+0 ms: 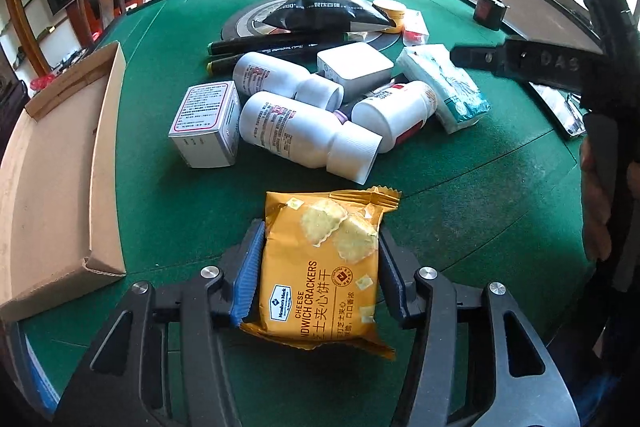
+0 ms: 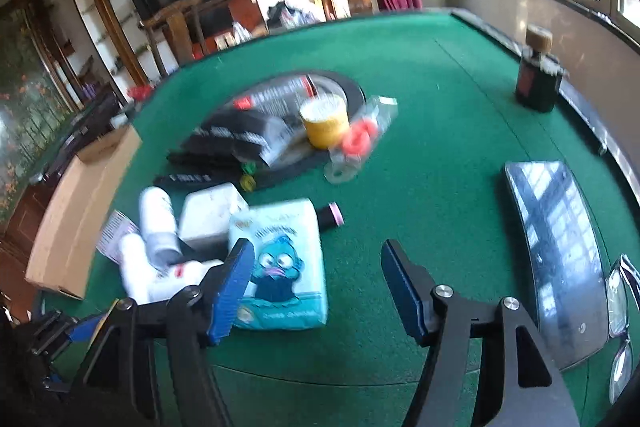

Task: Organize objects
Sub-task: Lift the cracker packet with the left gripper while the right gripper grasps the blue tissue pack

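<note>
My left gripper (image 1: 320,239) is shut on a yellow pack of cheese sandwich crackers (image 1: 320,263), held just above the green table (image 1: 180,195). Beyond it lies a heap: white pill bottles (image 1: 296,131), a white medicine box (image 1: 206,125), a white square box (image 1: 354,67), a tissue pack (image 1: 444,87), black markers (image 1: 260,47) and a black pouch (image 1: 320,13). My right gripper (image 2: 318,259) is open and empty, hovering over the table beside the tissue pack (image 2: 280,263). The right gripper also shows in the left wrist view (image 1: 456,55), above the tissue pack.
An open cardboard box (image 1: 52,195) lies at the table's left edge. A yellow tub (image 2: 324,121) and a bag with orange rings (image 2: 358,139) lie near the round centre plate (image 2: 352,91). A dark bottle (image 2: 536,75), a glossy flat case (image 2: 560,255) and glasses (image 2: 618,327) are at the right.
</note>
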Action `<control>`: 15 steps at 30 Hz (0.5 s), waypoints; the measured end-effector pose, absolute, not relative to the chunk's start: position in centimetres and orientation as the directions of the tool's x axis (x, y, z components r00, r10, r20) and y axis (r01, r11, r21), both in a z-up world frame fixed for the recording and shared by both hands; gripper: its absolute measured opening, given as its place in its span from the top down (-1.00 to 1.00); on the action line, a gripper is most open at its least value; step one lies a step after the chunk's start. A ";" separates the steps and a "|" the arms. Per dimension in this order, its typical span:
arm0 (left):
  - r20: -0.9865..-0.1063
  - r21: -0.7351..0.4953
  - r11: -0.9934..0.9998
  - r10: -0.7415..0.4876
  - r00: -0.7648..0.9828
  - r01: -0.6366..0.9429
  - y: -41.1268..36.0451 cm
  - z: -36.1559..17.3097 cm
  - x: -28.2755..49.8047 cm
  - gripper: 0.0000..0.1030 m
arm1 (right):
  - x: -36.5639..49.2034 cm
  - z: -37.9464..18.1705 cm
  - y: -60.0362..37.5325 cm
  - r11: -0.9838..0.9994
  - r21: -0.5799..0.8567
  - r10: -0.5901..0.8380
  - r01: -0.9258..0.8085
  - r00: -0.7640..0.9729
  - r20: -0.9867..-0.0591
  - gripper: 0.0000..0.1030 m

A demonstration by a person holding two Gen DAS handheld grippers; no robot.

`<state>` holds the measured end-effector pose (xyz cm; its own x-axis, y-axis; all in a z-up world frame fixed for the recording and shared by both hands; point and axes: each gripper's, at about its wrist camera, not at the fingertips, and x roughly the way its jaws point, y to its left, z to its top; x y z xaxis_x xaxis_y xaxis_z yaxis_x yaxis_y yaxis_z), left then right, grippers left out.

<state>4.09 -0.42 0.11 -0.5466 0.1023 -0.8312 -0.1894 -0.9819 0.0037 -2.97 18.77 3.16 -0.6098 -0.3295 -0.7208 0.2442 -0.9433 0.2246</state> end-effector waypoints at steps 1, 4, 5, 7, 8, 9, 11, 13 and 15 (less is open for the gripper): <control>-0.831 0.002 -0.982 0.103 -0.546 -0.189 -0.4 0.1 4.1 -0.03 | -2.8 3.4 18.6 -0.948 0.204 -0.314 0.243 -0.626 -0.714 -0.40; -0.831 0.004 -0.982 0.103 -0.547 -0.190 -0.4 0.1 4.2 -0.03 | -2.6 3.4 17.4 -0.952 0.155 -0.291 0.263 -0.629 -0.721 -0.57; -0.830 0.004 -0.982 0.102 -0.548 -0.190 -0.4 0.1 4.2 -0.03 | -2.8 3.1 17.0 -0.953 0.145 -0.283 0.264 -0.619 -0.733 -0.57; -0.830 0.005 -0.982 0.102 -0.548 -0.189 -0.4 0.1 4.2 -0.03 | -3.2 2.6 16.3 -0.955 0.129 -0.269 0.267 -0.599 -0.754 -0.55; -0.830 0.005 -0.982 0.102 -0.548 -0.190 -0.4 0.1 4.2 -0.03 | -3.4 2.4 15.9 -0.956 0.113 -0.257 0.269 -0.592 -0.764 -0.55; -0.830 0.005 -0.982 0.102 -0.548 -0.190 -0.4 0.1 4.2 -0.03 | -3.5 2.3 15.6 -0.956 0.106 -0.253 0.273 -0.589 -0.767 -0.55; -0.830 0.005 -0.982 0.101 -0.548 -0.189 -0.4 0.1 4.2 -0.03 | -3.8 1.8 14.6 -0.955 0.065 -0.227 0.288 -0.575 -0.786 -0.55; -0.830 0.006 -0.982 0.101 -0.548 -0.190 -0.5 0.1 4.2 -0.04 | -4.1 0.7 13.6 -0.949 0.021 -0.197 0.315 -0.539 -0.819 -0.53; -0.830 0.008 -0.982 0.098 -0.548 -0.188 -0.5 0.1 4.2 -0.06 | -3.8 0.1 13.4 -0.941 -0.008 -0.193 0.339 -0.554 -0.810 -0.13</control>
<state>4.22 -0.46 0.14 -0.5483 0.0981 -0.8305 -0.1881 -0.9821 0.0082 -3.79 13.38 0.13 -0.5538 -0.1931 -0.8100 0.3392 -0.9407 -0.0077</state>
